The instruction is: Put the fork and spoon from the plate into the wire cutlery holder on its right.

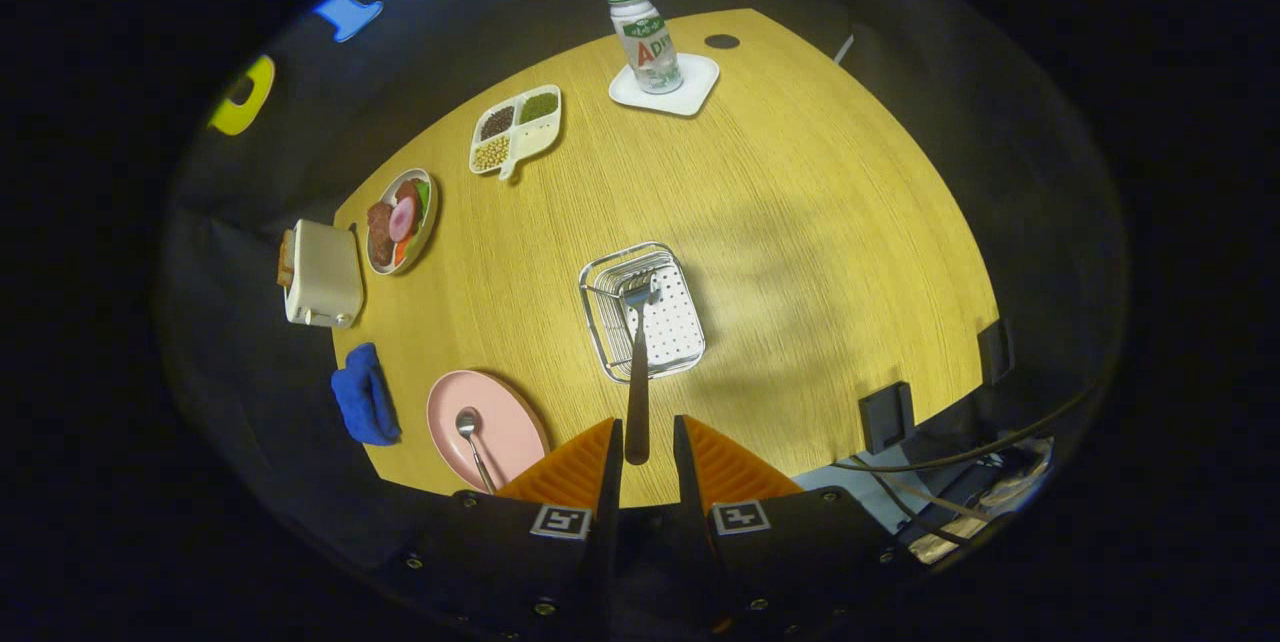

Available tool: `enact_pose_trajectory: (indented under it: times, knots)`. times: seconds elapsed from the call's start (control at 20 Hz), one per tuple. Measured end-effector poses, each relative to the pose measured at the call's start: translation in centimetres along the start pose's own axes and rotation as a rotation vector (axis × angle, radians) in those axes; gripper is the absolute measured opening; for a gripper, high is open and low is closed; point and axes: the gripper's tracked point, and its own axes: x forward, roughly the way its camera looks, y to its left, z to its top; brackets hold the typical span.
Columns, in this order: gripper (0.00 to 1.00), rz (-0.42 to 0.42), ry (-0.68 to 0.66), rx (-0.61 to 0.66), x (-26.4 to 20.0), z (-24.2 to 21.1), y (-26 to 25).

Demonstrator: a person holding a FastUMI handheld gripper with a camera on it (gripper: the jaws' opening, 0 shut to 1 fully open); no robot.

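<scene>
A dark-handled fork (638,372) points tines-first into the wire cutlery holder (600,322), its head over the holder's white perforated floor. The handle's end lies between the fingertips of my gripper (647,424). The fingers stand a little apart, with a dark gap showing on the handle's right side, so the gripper is open. Left of the fingers a pink plate (510,417) sits near the table's front edge with a metal spoon (472,442) lying on it. The holder stands just right of the plate, ahead of the fingers.
A blue cloth (366,394), a toaster (322,274) and a plate of food (400,220) line the left side of the wooden table (820,222). Further back are a divided snack dish (517,129) and a bottle (645,40) on a white coaster. Black boxes (886,416) and cables sit at the right edge.
</scene>
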Motion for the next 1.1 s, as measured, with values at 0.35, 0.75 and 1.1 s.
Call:
enact_pose_trajectory:
  times: [0.35, 0.75, 1.1]
  knots:
    - [0.3, 0.1, -0.038, -0.091, -2.5, -2.2, 6.5]
    - [0.3, 0.163, 0.052, -0.206, 0.1, -6.4, 13.1]
    - [0.3, 0.184, 0.141, -0.286, 4.8, -11.5, 17.9]
